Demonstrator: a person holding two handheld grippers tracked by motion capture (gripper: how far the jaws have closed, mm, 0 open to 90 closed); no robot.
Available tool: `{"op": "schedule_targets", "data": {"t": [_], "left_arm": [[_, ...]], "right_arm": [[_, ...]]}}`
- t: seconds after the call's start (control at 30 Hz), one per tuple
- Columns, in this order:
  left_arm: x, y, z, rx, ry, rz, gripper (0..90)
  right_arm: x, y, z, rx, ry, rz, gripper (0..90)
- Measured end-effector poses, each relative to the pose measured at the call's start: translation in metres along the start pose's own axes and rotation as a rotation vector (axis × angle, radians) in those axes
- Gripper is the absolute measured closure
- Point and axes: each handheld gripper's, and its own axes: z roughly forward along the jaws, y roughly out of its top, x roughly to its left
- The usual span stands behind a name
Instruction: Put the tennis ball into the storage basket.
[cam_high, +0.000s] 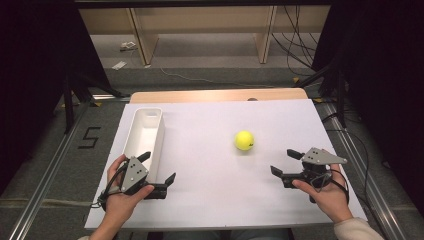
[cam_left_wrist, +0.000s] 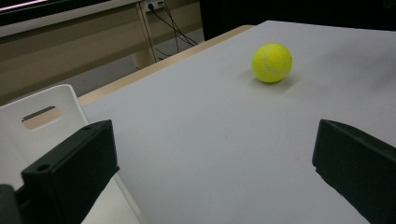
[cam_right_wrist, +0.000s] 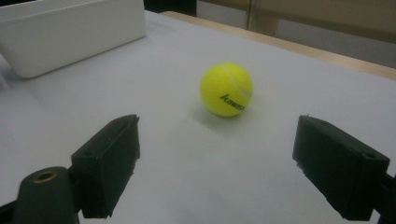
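Note:
A yellow tennis ball rests on the white sheet right of the table's middle. At the left stands a long white bin, empty as far as I see. My left gripper is open at the bin's near end, one jaw over the bin and the other over the sheet to its right. In the left gripper view the ball lies far ahead and the bin sits beside the left jaw. My right gripper is open, near and right of the ball. In the right gripper view the ball sits ahead between the jaws, untouched.
The white sheet covers the table, with a strip of wooden tabletop bare at the far edge. Metal rails run along both sides. Beyond the table are a wooden shelf frame and loose cables on the floor.

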Motion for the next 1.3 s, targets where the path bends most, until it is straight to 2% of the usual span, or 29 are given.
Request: {"op": "schedule_targets", "data": {"t": [0.63,0.77,1.3], "left_arm": [[-0.001,0.0,-0.001,-0.006,-0.008,0.0,0.0],[-0.002,0.0,0.0,-0.006,-0.014,0.006,0.0],[-0.003,0.001,0.0,-0.007,-0.021,0.008,0.0]], "right_arm": [[0.0,0.002,0.007,0.014,-0.008,-0.011,15.5],[0.003,0.004,0.015,0.023,-0.002,-0.035,15.5],[-0.001,0.016,0.042,0.024,-0.012,-0.029,15.6]]}}
